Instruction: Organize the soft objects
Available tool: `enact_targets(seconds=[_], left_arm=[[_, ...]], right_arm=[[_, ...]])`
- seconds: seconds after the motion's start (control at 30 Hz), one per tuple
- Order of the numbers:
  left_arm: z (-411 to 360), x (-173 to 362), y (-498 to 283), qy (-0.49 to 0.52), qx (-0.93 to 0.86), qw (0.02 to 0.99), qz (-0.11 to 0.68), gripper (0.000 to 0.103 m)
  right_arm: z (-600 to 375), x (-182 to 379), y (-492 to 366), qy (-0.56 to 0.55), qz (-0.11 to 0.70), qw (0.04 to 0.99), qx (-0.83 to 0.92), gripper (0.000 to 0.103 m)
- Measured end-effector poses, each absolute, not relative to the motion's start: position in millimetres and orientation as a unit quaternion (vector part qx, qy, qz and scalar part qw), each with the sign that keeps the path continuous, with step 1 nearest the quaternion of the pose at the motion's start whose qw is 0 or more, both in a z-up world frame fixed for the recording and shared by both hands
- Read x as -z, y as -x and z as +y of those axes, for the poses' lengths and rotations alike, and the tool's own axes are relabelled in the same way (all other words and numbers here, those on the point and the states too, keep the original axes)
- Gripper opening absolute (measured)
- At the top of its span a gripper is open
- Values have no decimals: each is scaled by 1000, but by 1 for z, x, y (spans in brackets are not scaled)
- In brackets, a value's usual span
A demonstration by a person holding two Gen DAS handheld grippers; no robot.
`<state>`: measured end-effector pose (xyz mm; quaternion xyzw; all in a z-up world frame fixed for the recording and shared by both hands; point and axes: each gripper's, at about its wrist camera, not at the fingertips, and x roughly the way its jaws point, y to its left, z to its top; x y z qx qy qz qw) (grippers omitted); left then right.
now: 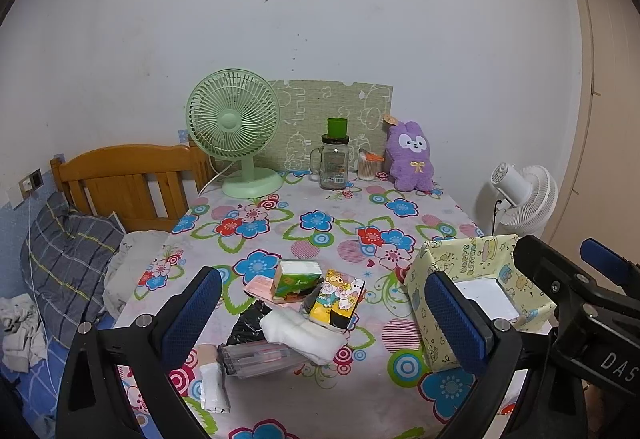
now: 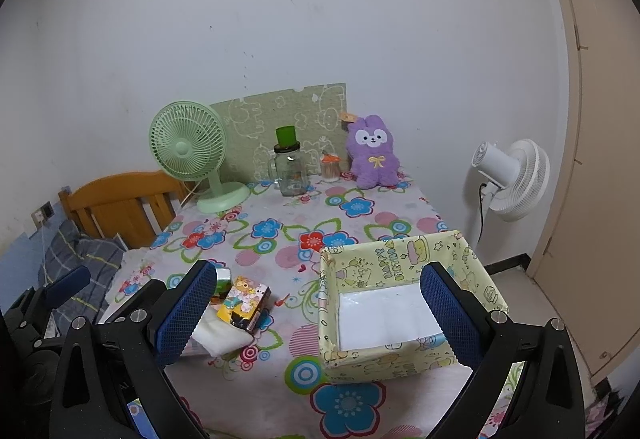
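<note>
Flowery-cloth table [image 1: 320, 223] against a white wall, bed [image 1: 60, 259] on the left. Soft packets pile [image 1: 308, 303] sits near the front, tissue packs stacked crooked, beside a yellow box [image 2: 400, 267]. Left claw [image 1: 324, 313] and right claw [image 2: 320, 315] both spread apart, holding nothing.

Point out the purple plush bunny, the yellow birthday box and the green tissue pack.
purple plush bunny [image 1: 412, 163]: left wrist view, on its belly.
yellow birthday box [image 2: 384, 265]: right wrist view, on its far wall.
green tissue pack [image 1: 298, 281]: left wrist view, on its front face.
</note>
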<state>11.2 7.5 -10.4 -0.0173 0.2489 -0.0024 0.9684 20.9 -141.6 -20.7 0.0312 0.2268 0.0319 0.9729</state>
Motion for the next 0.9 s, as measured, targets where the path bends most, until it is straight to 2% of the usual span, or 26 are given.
enact_targets(seconds=[0.9], left_arm=[[13, 12, -12, 20, 1, 968, 248, 102]], right_arm=[[-136, 20, -23, -28, 230, 973, -25, 103]])
